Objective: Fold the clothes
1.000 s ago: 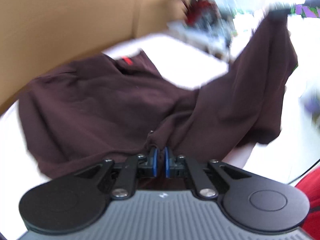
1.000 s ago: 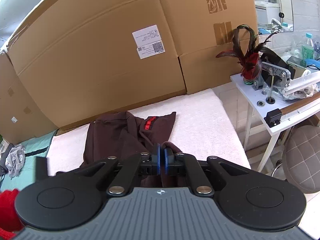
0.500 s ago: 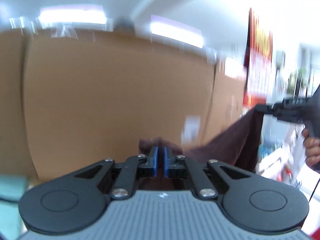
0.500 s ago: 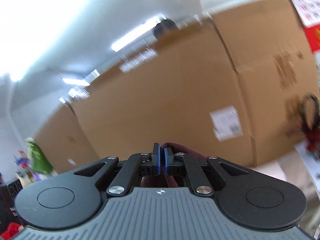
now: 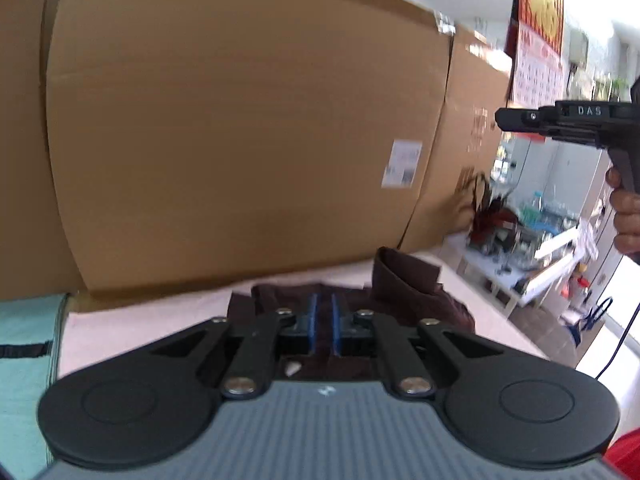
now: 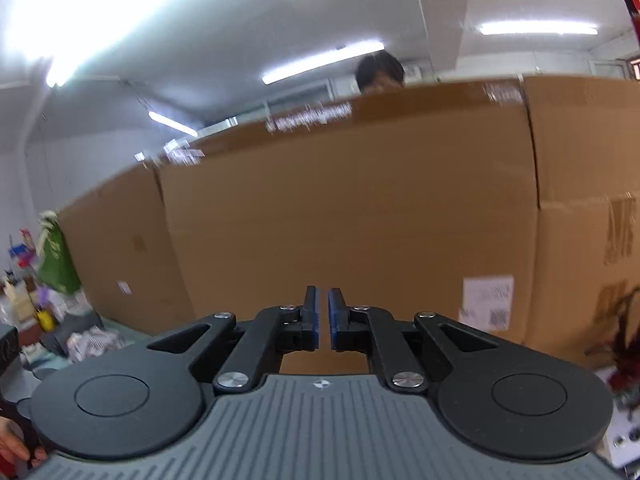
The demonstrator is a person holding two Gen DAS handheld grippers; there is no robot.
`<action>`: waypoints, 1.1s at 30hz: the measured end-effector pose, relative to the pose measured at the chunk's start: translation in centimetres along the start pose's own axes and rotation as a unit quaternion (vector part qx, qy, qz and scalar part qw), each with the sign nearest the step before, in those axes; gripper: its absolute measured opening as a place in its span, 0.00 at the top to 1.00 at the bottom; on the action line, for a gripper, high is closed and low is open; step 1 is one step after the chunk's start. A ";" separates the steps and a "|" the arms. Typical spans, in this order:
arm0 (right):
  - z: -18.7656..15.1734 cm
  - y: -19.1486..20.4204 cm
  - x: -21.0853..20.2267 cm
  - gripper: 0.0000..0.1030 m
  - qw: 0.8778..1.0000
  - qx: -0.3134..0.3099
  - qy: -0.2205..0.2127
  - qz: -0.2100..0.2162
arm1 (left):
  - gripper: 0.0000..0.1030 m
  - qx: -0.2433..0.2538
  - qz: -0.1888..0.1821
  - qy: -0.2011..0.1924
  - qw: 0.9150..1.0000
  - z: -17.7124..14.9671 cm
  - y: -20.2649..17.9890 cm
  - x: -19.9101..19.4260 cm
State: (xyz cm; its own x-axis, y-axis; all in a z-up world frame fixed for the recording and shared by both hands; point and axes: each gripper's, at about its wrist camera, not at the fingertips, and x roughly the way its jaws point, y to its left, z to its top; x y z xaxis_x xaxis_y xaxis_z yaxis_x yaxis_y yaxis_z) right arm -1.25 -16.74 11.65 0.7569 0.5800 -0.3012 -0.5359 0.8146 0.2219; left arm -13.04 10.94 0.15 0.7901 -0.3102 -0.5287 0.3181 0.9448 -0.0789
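A dark brown garment [image 5: 408,292] lies crumpled on the white padded table [image 5: 140,328], one fold standing up at its right side. My left gripper [image 5: 323,308] hovers above and in front of it, with a narrow gap between the blue pads [image 5: 312,320] and nothing in it. The right gripper [image 5: 504,120] shows in the left wrist view high at the right, held by a hand [image 5: 624,216] and carrying no cloth. In its own view the right gripper [image 6: 322,304] points at the cardboard, slightly open and empty. The garment is out of sight there.
Tall cardboard boxes [image 5: 240,140] wall off the far side of the table. A white side table [image 5: 520,264] with clutter and dark feathers stands to the right. A teal cloth [image 5: 28,320] lies at the left. A person's head [image 6: 380,72] shows above the boxes.
Both grippers lifted the garment high, then let go. It dropped onto the table, and both pairs of pads now stand slightly apart and empty.
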 end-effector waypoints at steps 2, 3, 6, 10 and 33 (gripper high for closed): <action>-3.4 -1.8 1.2 0.66 0.997 0.032 0.060 -0.031 | 0.82 0.014 -0.002 0.036 0.999 -1.8 -0.8 2.2; -5.1 -2.8 1.8 0.57 0.993 0.052 0.090 -0.048 | 0.74 0.014 -0.008 0.052 0.999 -2.5 -1.1 3.3; -8.8 -5.3 3.3 0.48 0.980 0.097 0.152 -0.082 | 0.71 0.015 -0.017 0.083 0.996 -3.4 -1.5 6.5; -10.1 -6.0 7.2 0.37 0.972 0.119 0.184 -0.085 | 0.49 0.026 -0.024 0.104 0.994 -3.3 -2.3 11.8; -10.0 -6.0 19.0 0.85 0.970 -0.033 0.231 0.072 | 1.00 -0.094 0.039 0.136 0.985 -4.5 -3.0 13.7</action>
State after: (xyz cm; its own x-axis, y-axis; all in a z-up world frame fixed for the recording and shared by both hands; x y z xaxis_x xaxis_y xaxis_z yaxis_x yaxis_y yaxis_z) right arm 12.62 -10.49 -4.66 0.4321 0.6158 -0.6589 -0.6571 0.7154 0.2377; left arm -5.50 4.37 -10.65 0.6304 -0.2198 -0.7445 0.1389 0.9755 -0.1705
